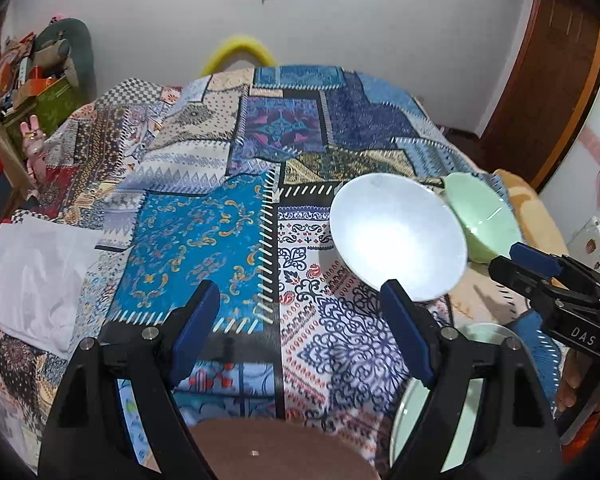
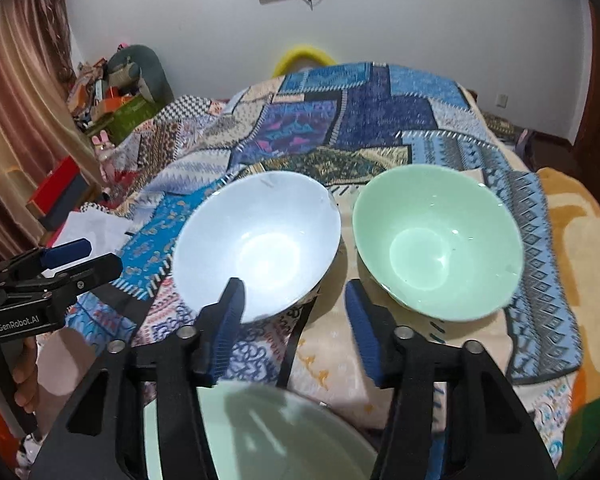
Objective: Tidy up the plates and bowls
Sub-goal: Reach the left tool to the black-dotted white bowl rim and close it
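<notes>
Left wrist view: the left hand-held gripper (image 1: 300, 328) is held open and empty above the patchwork bedspread (image 1: 204, 232), with a brown plate (image 1: 276, 452) below it, while the white bowl (image 1: 398, 236) and green bowl (image 1: 482, 216) are seen unstacked. Right wrist view: the right hand-held gripper (image 2: 294, 326) is part-open, gripping nothing, before both bowls side by side, a pale green plate (image 2: 268, 436) beneath; sorting appears barely begun.

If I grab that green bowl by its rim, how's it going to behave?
The green bowl looks glossy, with glints on its glaze, so the pads may slip. It seems rigid and likely breakable, like ceramic or glass. It rests on a soft patterned blanket, so a push on the rim may tip it.
</notes>
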